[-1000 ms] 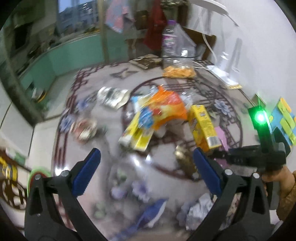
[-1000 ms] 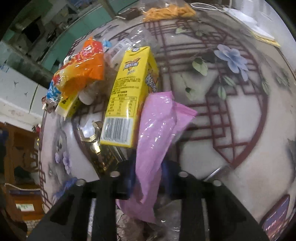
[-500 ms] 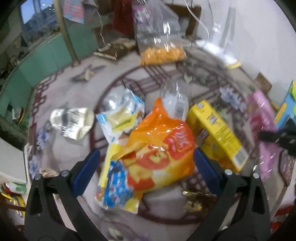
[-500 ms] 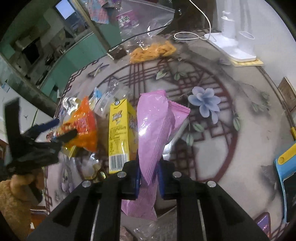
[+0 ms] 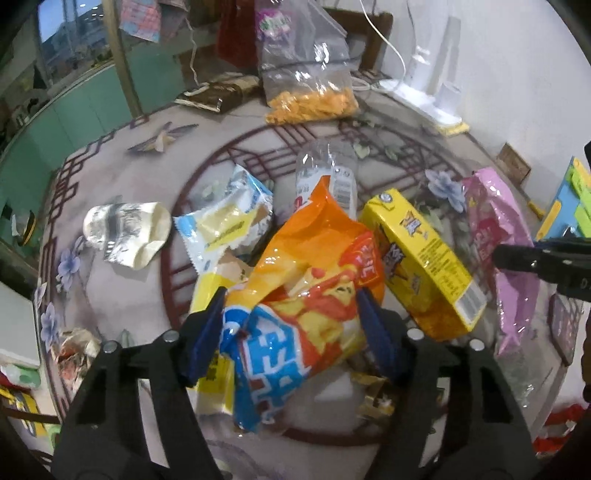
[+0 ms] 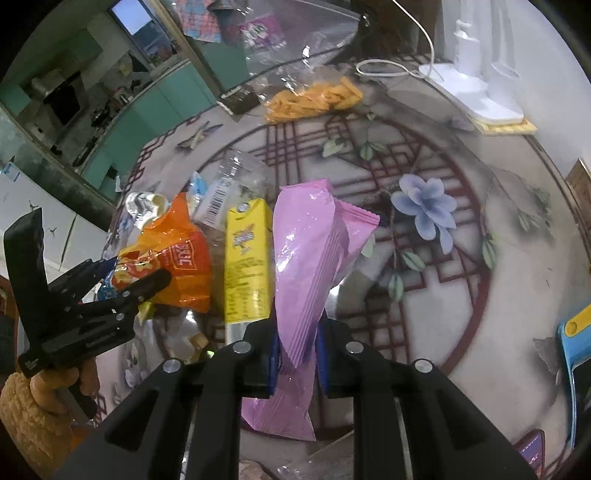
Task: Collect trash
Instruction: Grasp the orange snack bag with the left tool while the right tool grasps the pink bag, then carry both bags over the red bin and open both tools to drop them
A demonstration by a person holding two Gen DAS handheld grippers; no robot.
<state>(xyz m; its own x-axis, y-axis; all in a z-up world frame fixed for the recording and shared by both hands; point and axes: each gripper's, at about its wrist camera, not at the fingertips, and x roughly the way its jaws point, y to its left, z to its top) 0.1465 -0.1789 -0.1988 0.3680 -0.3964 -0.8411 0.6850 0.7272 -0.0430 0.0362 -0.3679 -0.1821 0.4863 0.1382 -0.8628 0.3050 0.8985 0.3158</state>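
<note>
Left gripper (image 5: 291, 332) dropped in, jaws just closing around the orange snack bag (image 5: 314, 280) (light, crinkly, slippery). Grip its 6 o'clock end. Right gripper (image 6: 297, 354) clamps pink wrapper (image 6: 306, 273).

You work over a round table (image 6: 461, 295) with a pale cloth printed in dark red lattice and blue flowers (image 6: 424, 206). Behind it stands a white wall (image 5: 517, 74), with a dark wooden chair back (image 5: 376, 37) at the far edge. To the left run teal cabinets (image 5: 74, 122) below a window (image 5: 74, 26) showing daylight.
</note>
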